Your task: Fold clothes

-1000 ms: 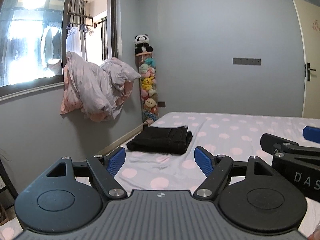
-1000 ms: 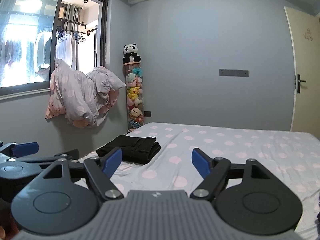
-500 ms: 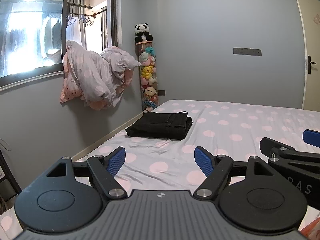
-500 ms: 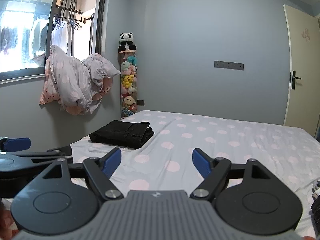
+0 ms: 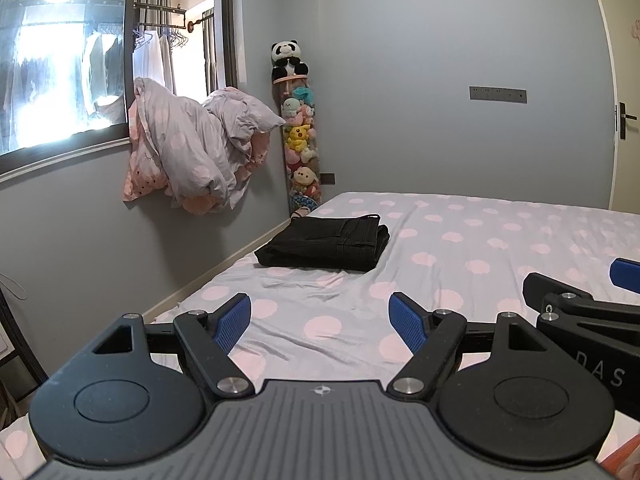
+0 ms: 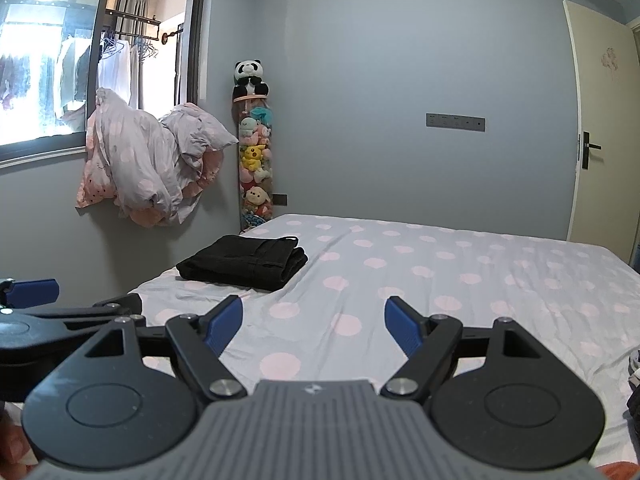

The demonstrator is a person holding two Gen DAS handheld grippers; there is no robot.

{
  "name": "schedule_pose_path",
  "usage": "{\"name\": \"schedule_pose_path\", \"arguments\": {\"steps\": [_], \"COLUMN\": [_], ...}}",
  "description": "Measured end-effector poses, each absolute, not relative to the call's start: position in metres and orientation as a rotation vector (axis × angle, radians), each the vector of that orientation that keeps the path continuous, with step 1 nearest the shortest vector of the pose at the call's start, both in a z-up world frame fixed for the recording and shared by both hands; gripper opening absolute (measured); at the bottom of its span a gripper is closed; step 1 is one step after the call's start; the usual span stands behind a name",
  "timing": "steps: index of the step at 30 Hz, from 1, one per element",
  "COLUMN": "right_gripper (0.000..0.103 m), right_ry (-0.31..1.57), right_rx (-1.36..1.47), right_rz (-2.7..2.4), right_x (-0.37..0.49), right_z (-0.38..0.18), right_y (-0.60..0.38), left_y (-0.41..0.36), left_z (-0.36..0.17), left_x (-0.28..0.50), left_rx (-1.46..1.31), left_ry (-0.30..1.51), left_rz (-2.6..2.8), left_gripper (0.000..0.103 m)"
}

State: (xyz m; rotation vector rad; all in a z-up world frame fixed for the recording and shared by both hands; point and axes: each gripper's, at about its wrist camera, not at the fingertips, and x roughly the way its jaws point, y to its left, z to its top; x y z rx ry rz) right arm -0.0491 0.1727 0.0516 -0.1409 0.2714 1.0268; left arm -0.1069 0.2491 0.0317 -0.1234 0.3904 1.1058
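Left wrist view: black folded garment (image 5: 325, 243) lies at centre of frame, a neat rectangle on the bed (image 5: 480, 248) near its left edge, well apart from both grippers.
Garment state: edges stacked and squared, so this piece looks finished and set aside, likely to keep the middle of the sheet free.
Left gripper (image 5: 322, 322): lower centre of frame, blue fingertips (image 5: 232, 322) spread wide with only polka-dot sheet between them; it holds nothing.
Right gripper (image 6: 314, 322): lower centre of the right wrist view, likewise spread wide and holding nothing; the garment (image 6: 244, 262) sits left of centre there.
Pose: both tools hang level above the near part of the bed, side by side, probably between garments.
Surroundings: bundled bedding (image 5: 192, 152) on the window ledge, upper left; column of plush toys (image 5: 298, 132) in the corner.
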Motion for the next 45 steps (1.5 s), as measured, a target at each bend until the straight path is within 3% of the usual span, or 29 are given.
{"name": "schedule_pose_path", "arguments": {"steps": [45], "right_gripper": [0.080], "right_ry": [0.291], "right_rx": [-0.103], "right_rz": [1.009], "right_x": [-0.046], "right_z": [0.047], "right_y": [0.161], "left_y": [0.244], "left_z": [0.031], "left_x": [-0.104], "left_rx": [-0.142], "left_ry": [0.398], "left_rz": [1.086], "left_gripper": [0.088]}}
